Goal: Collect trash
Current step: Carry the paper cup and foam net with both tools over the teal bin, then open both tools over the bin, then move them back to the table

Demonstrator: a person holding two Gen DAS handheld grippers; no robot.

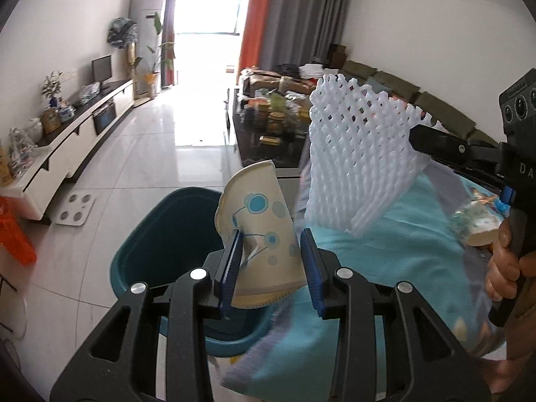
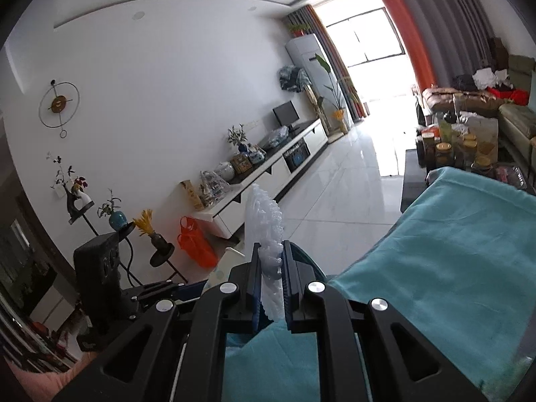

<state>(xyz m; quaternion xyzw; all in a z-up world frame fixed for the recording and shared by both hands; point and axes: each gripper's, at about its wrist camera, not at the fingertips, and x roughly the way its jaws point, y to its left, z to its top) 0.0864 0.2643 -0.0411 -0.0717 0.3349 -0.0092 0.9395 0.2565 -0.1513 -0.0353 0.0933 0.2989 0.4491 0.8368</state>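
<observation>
A crushed cream paper cup (image 1: 258, 221) with blue circles sits between the blue pads of my left gripper (image 1: 271, 248), which is shut on it. Directly below and left of the cup, a dark teal bin (image 1: 160, 241) stands open on the floor. To the right, my right gripper (image 1: 415, 137) is shut on a white foam net sleeve (image 1: 351, 154) held in the air beside the cup. In the right wrist view the foam net (image 2: 264, 227) stands upright, pinched flat in the right gripper (image 2: 271, 261).
A teal cloth (image 1: 402, 268) covers the table at right, also seen as teal cloth (image 2: 435, 268). More wrapped trash (image 1: 475, 227) lies on it near a person's hand (image 1: 502, 261). A cluttered dark coffee table (image 1: 268, 134), a white TV cabinet (image 1: 83, 134), a floor scale (image 1: 75, 207) and an orange bag (image 2: 194, 244) surround the tiled floor.
</observation>
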